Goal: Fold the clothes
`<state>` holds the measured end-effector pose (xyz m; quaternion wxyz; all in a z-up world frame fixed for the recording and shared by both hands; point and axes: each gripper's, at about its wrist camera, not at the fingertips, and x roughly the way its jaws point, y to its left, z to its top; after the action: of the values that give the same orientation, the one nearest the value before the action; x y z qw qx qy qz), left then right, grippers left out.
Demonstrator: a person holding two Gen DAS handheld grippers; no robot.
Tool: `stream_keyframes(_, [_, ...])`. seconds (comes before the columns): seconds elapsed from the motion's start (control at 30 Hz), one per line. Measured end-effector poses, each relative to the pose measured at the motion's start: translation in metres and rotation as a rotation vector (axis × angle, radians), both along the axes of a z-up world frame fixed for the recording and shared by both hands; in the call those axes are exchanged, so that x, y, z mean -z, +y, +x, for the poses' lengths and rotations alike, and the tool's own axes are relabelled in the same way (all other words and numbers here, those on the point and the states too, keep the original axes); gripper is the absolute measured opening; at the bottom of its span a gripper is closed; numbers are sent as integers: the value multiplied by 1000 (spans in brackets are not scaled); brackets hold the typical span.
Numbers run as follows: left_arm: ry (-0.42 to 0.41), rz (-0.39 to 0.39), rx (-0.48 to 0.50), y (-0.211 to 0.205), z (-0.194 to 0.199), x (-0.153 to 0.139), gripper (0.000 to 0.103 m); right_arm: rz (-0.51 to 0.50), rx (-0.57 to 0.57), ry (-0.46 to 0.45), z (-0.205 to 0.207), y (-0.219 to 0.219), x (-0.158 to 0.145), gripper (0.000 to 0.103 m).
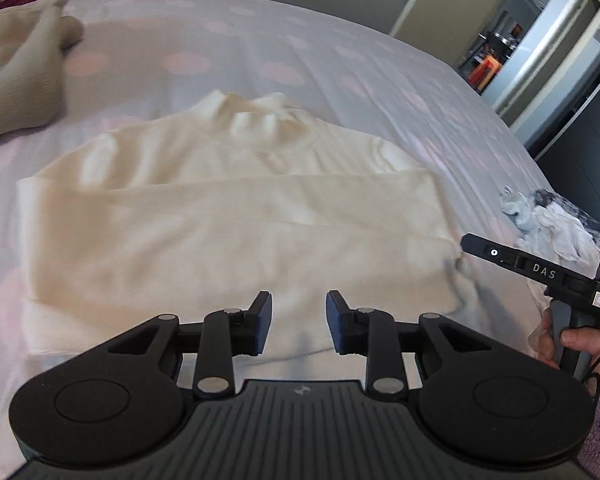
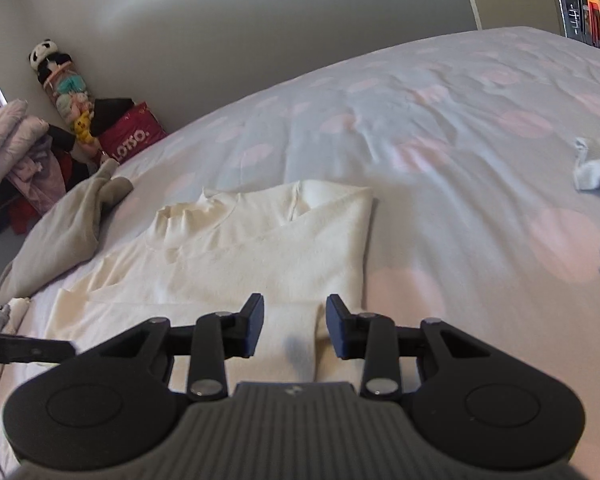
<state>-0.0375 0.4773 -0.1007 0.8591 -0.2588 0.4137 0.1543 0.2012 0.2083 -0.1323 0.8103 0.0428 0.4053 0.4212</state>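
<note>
A cream turtleneck sweater (image 1: 228, 216) lies flat on the bed, sleeves folded across its body, collar at the far end. It also shows in the right wrist view (image 2: 260, 248). My left gripper (image 1: 299, 322) is open and empty, just above the sweater's near hem. My right gripper (image 2: 295, 326) is open and empty above the near right part of the sweater. The right gripper's body shows in the left wrist view (image 1: 540, 272) at the sweater's right edge. The tip of the left gripper shows at the left edge of the right wrist view (image 2: 28, 350).
The bed (image 1: 260, 52) has a pale cover with pink dots. A beige garment (image 1: 20, 72) lies at the far left, also in the right wrist view (image 2: 68, 224). Crumpled white and grey clothes (image 1: 552, 220) lie at the right. White socks (image 2: 596, 168) lie on the right. Toys and bags (image 2: 80, 112) stand by the wall.
</note>
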Motion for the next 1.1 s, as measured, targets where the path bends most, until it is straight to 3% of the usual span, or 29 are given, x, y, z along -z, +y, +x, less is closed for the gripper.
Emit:
stream_keyframes(0.17, [2, 57, -131, 49, -49, -7, 27, -59, -27, -17, 9, 31, 8, 37])
stream_keyframes(0.27, [2, 71, -205, 71, -71, -4, 27, -78, -46, -49, 4, 41, 5, 28])
stream_keyframes(0.33, [-5, 56, -247, 81, -83, 2, 27, -85, -61, -79, -2, 44, 2, 9])
stream_keyframes(0.43, [-34, 37, -283, 85, -98, 10, 27, -95, -82, -124, -12, 48, -4, 8])
stream_keyframes(0.8, [-138, -5, -336, 82, -118, 22, 27, -35, -115, -330, -8, 78, -116, 7])
stream_keyframes(0.93, [-151, -8, -327, 86, -109, 20, 31, -88, -92, -331, 8, 87, -115, 7])
stream_keyframes(1.1, [-93, -6, -284, 85, -91, 30, 31, -190, -51, -254, 29, 90, -66, 7])
